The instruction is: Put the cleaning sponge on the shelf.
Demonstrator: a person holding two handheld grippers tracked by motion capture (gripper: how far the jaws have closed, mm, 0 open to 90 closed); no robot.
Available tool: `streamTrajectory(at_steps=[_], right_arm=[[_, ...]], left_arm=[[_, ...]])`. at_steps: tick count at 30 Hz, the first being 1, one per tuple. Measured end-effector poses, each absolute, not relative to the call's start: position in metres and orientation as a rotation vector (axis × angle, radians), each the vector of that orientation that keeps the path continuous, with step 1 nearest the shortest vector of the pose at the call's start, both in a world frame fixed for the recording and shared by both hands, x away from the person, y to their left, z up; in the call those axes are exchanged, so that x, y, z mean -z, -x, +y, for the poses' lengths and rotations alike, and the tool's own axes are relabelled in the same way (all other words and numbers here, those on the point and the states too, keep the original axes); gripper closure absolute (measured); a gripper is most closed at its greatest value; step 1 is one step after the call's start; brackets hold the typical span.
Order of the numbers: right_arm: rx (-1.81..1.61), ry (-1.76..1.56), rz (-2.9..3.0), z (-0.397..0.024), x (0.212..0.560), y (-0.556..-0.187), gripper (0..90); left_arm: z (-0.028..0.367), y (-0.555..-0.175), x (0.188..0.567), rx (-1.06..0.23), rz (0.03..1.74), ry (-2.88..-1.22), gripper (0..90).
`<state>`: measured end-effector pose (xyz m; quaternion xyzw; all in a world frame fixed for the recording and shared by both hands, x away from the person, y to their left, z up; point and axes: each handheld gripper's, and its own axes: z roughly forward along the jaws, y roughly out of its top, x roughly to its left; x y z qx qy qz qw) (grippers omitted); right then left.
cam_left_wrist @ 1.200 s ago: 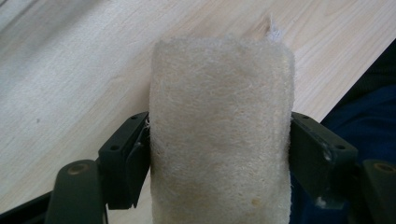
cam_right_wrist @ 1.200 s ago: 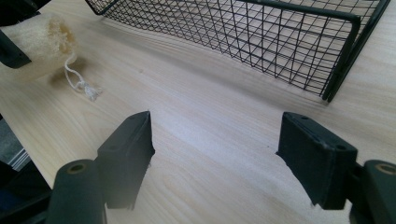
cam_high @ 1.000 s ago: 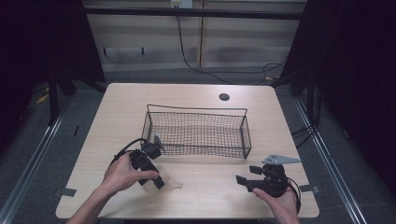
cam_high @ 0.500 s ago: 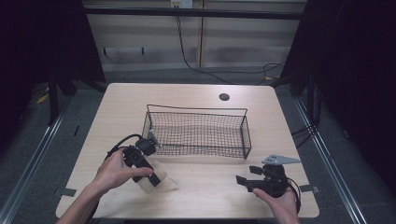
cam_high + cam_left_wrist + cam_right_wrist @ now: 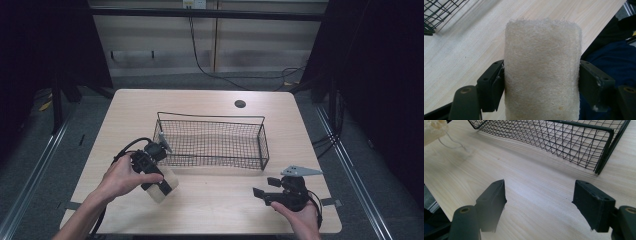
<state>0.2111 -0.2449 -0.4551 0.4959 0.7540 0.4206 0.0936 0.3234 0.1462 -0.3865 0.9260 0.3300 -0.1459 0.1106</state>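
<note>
A pale, rough loofah sponge point(image 5: 541, 72) sits between the jaws of my left gripper point(image 5: 161, 186), which is shut on it and holds it just above the table at the front left. The same sponge point(image 5: 163, 186) pokes out past the hand in the high view, and its end point(image 5: 434, 130) shows at the top left of the right gripper view. My right gripper point(image 5: 260, 192) rests at the front right, open, with bare table between its jaws point(image 5: 539, 195). A black wire basket point(image 5: 212, 142) stands at the table's middle.
The wire basket's near corner point(image 5: 604, 147) lies just ahead of the right gripper. A dark round hole point(image 5: 240, 104) marks the far side of the wooden table point(image 5: 220, 210). Cables trail from both grippers. Dark floor and metal rails surround the table.
My left gripper has closed on the sponge and lifted it off the table, drawing it slightly toward the person. The right gripper has stayed still.
</note>
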Motion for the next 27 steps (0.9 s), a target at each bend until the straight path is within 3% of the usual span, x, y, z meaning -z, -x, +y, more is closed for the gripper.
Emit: streamTrajectory(at_steps=[27], right_arm=[[-1.249,-1.461,2.244,-0.245,0.455,-0.211,25.9]], left_arm=[[0.133,-0.334,0.351,0.3,1.051,-2.744,27.7]])
